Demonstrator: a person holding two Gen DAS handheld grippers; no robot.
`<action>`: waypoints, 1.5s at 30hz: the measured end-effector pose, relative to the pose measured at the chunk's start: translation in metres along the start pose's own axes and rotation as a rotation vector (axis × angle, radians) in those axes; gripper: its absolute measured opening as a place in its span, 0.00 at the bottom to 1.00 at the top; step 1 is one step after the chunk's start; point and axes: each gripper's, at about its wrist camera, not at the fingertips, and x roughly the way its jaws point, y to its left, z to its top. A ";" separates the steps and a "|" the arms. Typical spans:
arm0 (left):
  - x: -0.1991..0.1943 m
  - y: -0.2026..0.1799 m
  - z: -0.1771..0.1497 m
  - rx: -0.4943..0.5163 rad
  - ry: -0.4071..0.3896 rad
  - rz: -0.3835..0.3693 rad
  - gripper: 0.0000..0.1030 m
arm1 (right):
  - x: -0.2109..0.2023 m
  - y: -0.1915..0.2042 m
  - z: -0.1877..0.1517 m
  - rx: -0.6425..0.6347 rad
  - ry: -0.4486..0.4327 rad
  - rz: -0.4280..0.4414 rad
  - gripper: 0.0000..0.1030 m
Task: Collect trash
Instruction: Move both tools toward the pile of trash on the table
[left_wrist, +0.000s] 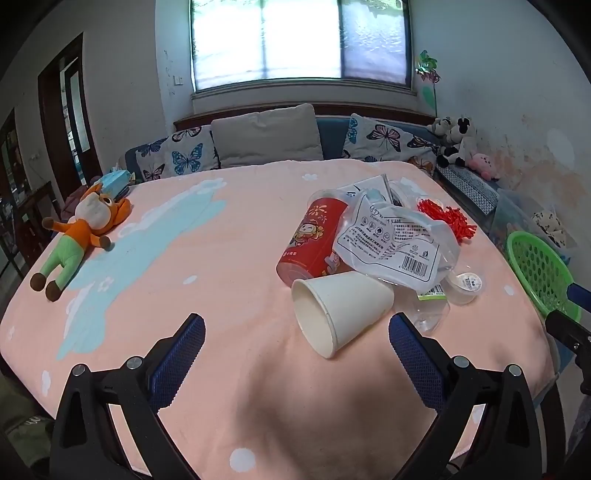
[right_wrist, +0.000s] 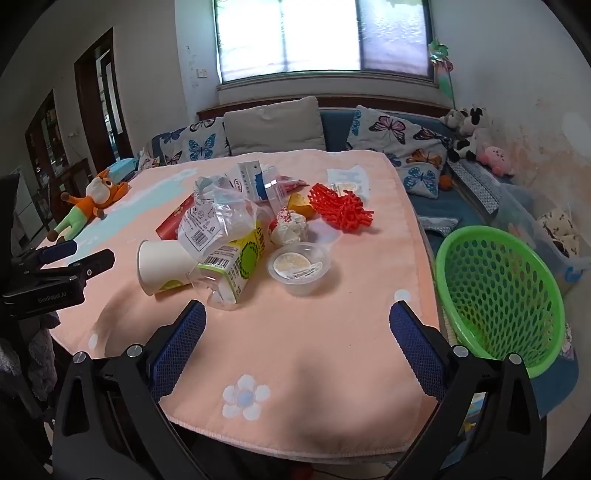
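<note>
Between the blue pads of the left gripper there is only pink blanket; its jaws stand spread wide and hold nothing. Just ahead of its right finger lies a white paper cup on its side, mouth toward the gripper. Behind the cup lie a red can and a clear printed plastic bag, with red plastic netting farther off. The right gripper is likewise spread and empty. Ahead of it sits a lidded clear tub; to the front left lies a yellow-green carton. To its right, off the table edge, stands a green perforated basket. Far to the left lies an orange plush toy.
</note>
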 end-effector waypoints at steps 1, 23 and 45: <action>0.002 0.000 0.000 -0.001 0.001 -0.002 0.94 | 0.000 -0.001 0.000 0.001 0.000 0.001 0.96; 0.003 -0.002 0.012 0.008 -0.001 0.006 0.94 | 0.006 -0.004 0.014 -0.008 0.000 0.012 0.96; 0.019 0.002 0.023 0.008 0.022 0.006 0.94 | 0.023 0.003 0.035 -0.032 0.009 0.049 0.96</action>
